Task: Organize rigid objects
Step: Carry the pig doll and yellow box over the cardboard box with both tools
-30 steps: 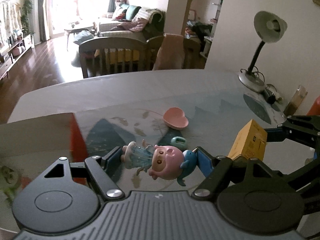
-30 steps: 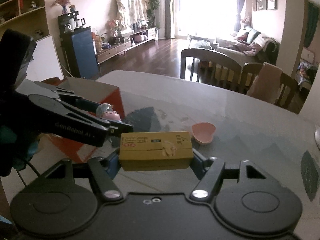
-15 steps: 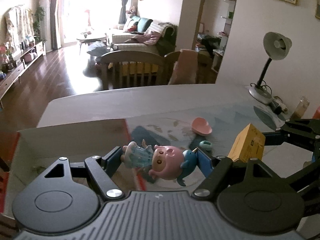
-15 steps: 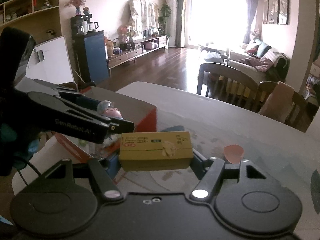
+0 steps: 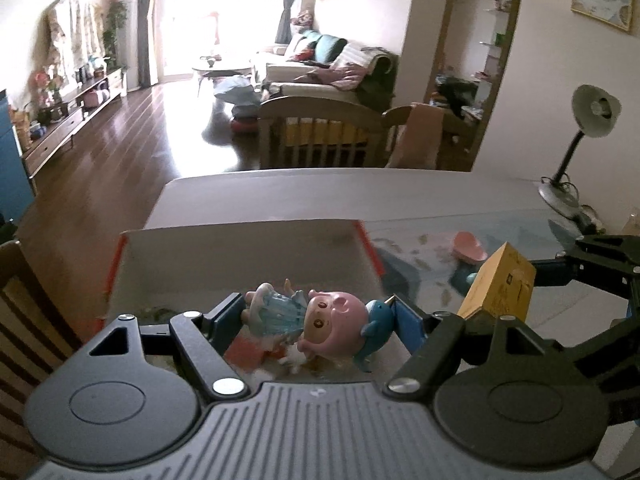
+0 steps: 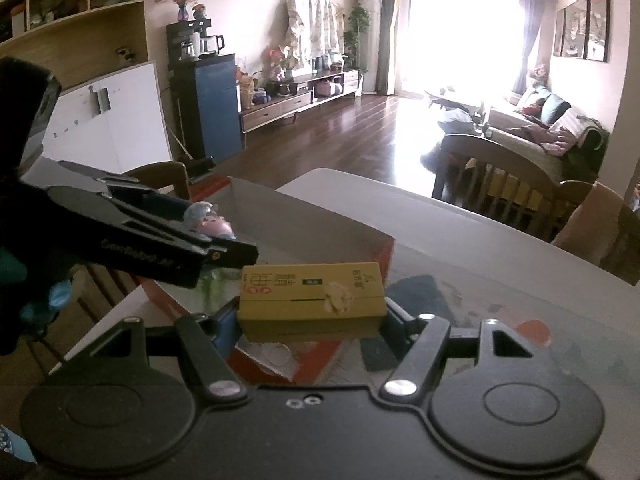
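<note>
- The left gripper [image 5: 318, 316] pinches a pig toy [image 5: 316, 322] sideways between its jaws, hanging over the near part of the open box [image 5: 248, 256]
- The right gripper [image 6: 312, 312] pinches a yellow carton [image 6: 312, 300] by its two ends, held level over the box's near right corner, just beside the left gripper
- The step in hand looks like dropping both items into the box; to do it well, lower each one close to the box floor before spreading the jaws, so the toy does not bounce or roll out
- Let the toy go first, since it is already well inside the walls; the carton sits nearer the red edge and should go further in before release
- Keep the two grippers from knocking each other: they are close, so withdraw one before the other goes down
- The left view shows the whole box, its far wall and pale inside, plus a pink dish [image 5: 470, 246] and a small teal thing [image 5: 472, 278] left on the table [image 5: 440, 196] beyond the carton [image 5: 498, 290]; the dish does not appear in the right view
- The right view shows the left gripper [image 6: 224, 250] from the side, with the toy [image 6: 208, 220] above the box [image 6: 320, 232], and something pale lying in the box's near corner, too blurred to name
</note>
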Tool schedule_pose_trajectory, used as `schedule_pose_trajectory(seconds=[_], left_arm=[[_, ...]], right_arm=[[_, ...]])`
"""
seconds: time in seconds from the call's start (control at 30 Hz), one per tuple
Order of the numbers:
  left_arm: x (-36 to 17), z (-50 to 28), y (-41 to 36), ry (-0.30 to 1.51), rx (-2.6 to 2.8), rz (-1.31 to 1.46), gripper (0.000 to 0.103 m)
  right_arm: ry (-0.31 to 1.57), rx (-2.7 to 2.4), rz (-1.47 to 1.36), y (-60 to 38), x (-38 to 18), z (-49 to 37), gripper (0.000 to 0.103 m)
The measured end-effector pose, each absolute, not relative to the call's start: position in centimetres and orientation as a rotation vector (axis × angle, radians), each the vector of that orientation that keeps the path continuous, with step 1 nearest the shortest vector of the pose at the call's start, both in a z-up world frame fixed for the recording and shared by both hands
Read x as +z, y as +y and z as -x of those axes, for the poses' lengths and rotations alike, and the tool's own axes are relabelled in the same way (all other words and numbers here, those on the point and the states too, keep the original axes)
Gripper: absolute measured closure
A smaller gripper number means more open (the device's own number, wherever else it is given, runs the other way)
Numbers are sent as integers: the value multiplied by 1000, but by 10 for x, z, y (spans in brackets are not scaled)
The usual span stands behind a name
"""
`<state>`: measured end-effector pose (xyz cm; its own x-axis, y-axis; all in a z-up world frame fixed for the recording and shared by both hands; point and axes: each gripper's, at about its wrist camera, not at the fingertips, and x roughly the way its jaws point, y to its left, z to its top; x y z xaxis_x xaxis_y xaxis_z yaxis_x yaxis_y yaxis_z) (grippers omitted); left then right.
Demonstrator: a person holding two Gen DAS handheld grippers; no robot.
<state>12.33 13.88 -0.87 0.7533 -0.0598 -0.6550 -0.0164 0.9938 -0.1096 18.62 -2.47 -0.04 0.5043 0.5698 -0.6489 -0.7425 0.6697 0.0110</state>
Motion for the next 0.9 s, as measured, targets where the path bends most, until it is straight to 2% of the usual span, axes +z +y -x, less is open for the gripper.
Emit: schedule_pose_trajectory(seconds=[0.5, 0.9], left_arm=[[-46, -152, 212, 787, 51, 157, 24], [-88, -200, 227, 895, 72, 116, 24]], right_arm=[[734, 781, 371, 45, -46, -224, 34], [807, 797, 498, 95, -91, -247, 34]])
